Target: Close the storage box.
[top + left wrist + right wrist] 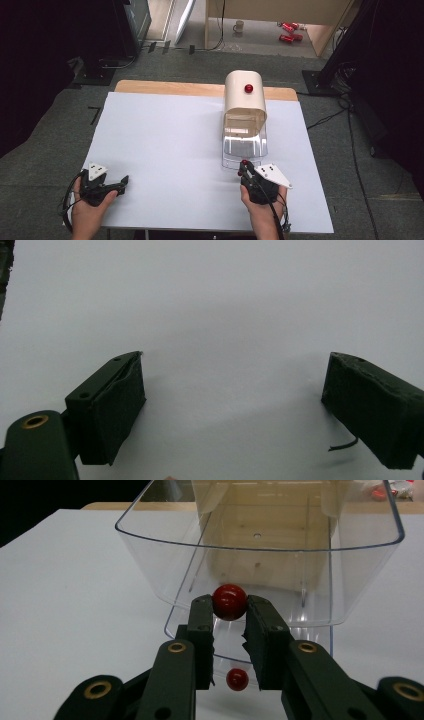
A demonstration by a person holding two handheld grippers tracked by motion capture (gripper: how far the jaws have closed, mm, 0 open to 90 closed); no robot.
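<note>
Where jaws meet, red knob (229, 601) clamped in right hand-held gripper (229, 615).

no readable text, label, brand, number or sign is showing on anything in these views.

A white sheet (165, 150) covers most of a wooden table (170, 88), whose bare edge shows along the far side. Grey carpet (60, 145) lies all around it, with black cables (350, 130) trailing on the right. Dark stands (100, 45) rise at the left. Beyond, a pale wooden cabinet (280, 15) stands on a lighter floor, with a mug (239, 26) and red cans (289, 31) near it.
</note>
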